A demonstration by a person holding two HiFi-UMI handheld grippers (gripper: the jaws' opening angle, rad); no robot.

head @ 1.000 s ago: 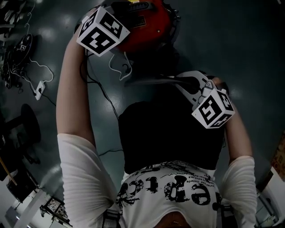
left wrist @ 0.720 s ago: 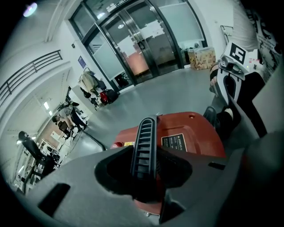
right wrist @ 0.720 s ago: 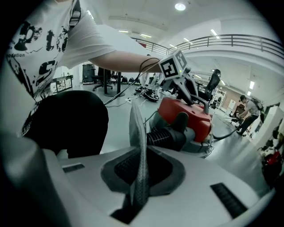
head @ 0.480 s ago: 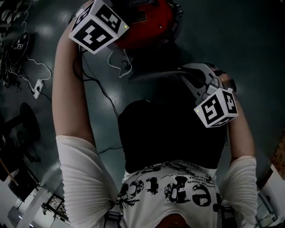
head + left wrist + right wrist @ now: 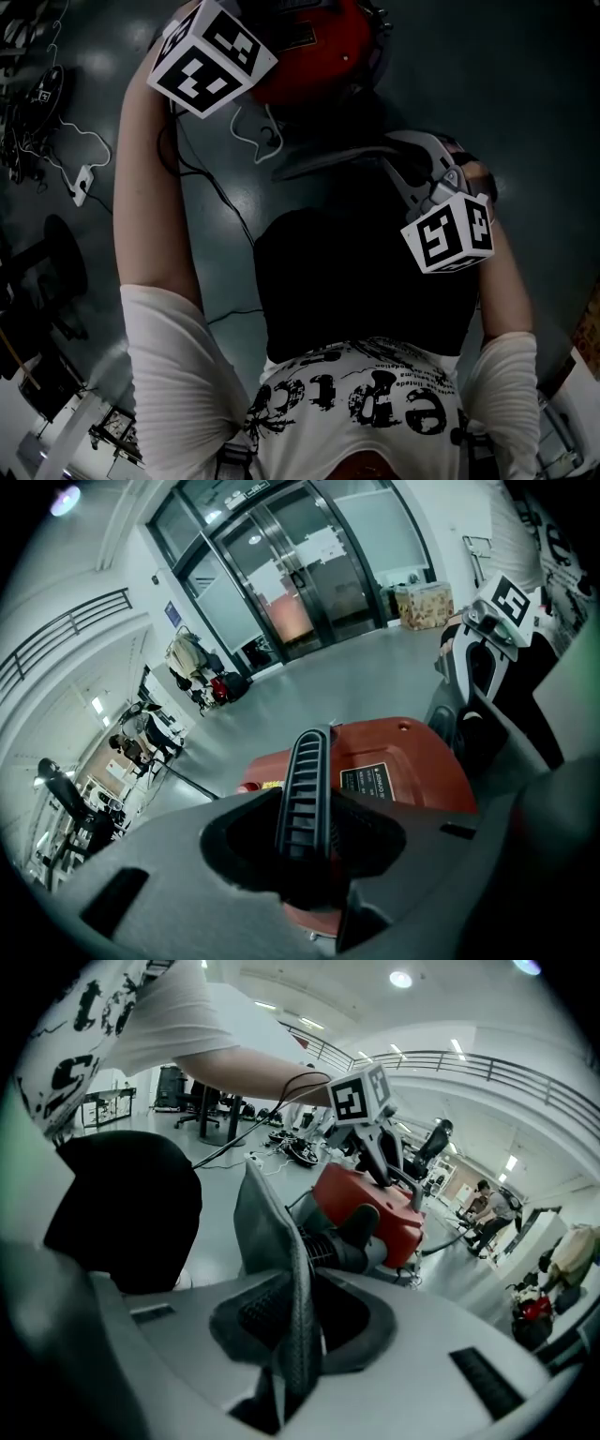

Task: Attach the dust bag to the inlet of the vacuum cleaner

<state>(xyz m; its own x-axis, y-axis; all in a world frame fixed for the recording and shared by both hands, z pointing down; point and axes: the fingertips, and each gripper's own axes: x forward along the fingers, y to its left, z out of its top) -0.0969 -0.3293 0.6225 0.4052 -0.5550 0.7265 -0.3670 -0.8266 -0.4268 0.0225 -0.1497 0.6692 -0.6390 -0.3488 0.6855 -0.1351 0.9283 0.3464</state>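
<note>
Head view: red vacuum cleaner [image 5: 314, 56] on the floor [image 5: 525, 112] ahead of me, grey dust bag [image 5: 323, 161] lying just short of it. My right tongs [image 5: 295, 1340] are clamped on the bag's cloth edge. The cloth stands on edge and runs away from me toward a dark ribbed neck [image 5: 328, 1246] just beyond, which I take for the inlet. My left tongs [image 5: 305, 841] are closed on the vacuum's black ribbed handle [image 5: 305, 780], bracing it. The right hand is placed to carry the bag in.
</note>
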